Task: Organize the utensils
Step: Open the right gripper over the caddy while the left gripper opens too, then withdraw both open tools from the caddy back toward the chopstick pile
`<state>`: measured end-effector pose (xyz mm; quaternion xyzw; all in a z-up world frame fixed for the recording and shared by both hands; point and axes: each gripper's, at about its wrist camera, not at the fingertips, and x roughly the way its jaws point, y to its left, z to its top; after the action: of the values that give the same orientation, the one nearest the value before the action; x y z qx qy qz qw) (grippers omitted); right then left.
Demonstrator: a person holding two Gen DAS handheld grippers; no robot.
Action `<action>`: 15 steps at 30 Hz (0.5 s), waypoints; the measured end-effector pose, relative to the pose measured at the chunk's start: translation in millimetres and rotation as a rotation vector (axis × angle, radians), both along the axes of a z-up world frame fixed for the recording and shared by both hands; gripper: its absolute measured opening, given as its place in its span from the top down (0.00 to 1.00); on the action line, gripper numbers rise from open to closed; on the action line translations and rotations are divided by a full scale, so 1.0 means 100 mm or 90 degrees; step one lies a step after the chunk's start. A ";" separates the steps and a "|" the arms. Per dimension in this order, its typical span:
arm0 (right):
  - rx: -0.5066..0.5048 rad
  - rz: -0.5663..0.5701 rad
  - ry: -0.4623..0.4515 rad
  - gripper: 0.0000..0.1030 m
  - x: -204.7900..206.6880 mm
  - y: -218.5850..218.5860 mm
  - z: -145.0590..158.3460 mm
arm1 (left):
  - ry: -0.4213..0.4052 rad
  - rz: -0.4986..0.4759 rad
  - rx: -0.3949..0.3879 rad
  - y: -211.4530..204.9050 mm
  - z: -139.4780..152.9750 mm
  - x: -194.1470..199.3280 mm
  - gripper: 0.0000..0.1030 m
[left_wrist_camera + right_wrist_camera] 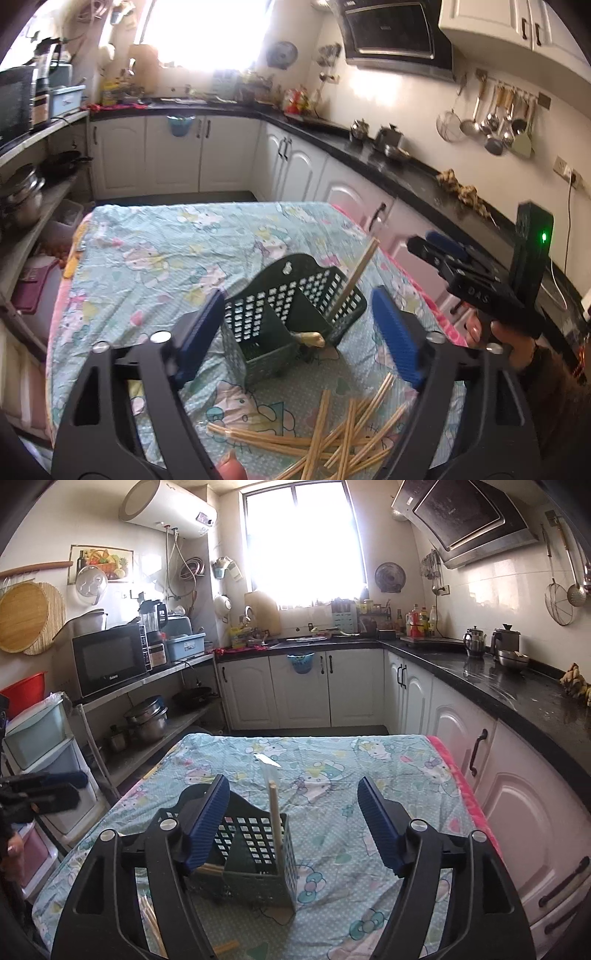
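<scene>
A dark green perforated utensil basket [295, 314] stands on the table; it also shows in the right wrist view [251, 853]. One wooden chopstick [354, 280] stands in its right compartment, also seen from the right wrist [275, 827]. Several loose chopsticks [332, 439] lie in a pile on the cloth in front of the basket. My left gripper [295, 332] is open and empty, above the basket and the pile. My right gripper [291, 827] is open and empty, above and right of the basket; it shows at the right of the left wrist view [439, 251].
The table carries a light blue cartoon-print cloth [166, 251] with a pink edge [465, 794]. White cabinets under a black counter [498, 690] run close along the right. Shelves with pots [147, 720] and plastic drawers [40, 738] stand on the left.
</scene>
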<state>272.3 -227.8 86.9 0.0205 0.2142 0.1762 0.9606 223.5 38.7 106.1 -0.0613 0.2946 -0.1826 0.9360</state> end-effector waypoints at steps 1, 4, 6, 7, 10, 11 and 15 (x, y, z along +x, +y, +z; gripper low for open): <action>0.001 -0.002 0.000 0.31 -0.02 -0.02 0.00 | -0.005 0.008 -0.005 0.03 0.02 -0.03 0.19; 0.004 -0.005 -0.002 0.30 -0.08 -0.06 0.03 | -0.010 0.023 -0.020 0.11 0.07 -0.09 0.13; 0.002 -0.005 -0.005 0.29 -0.14 -0.08 0.05 | -0.016 0.031 -0.022 0.16 0.08 -0.15 0.11; 0.001 -0.005 -0.007 0.28 -0.16 -0.08 0.06 | -0.018 0.033 -0.022 0.16 0.09 -0.17 0.10; -0.002 -0.003 -0.013 0.27 -0.23 -0.08 0.09 | -0.028 0.045 -0.025 0.20 0.10 -0.26 0.10; -0.003 -0.001 -0.014 0.27 -0.26 -0.08 0.10 | -0.029 0.047 -0.026 0.21 0.11 -0.28 0.10; -0.007 0.008 -0.017 0.24 -0.38 -0.05 0.11 | -0.033 0.062 -0.023 0.24 0.08 -0.38 0.10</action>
<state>234.8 -233.2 98.0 0.0116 0.2020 0.1812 0.9624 185.8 62.5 114.6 -0.0878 0.2634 -0.1437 0.9499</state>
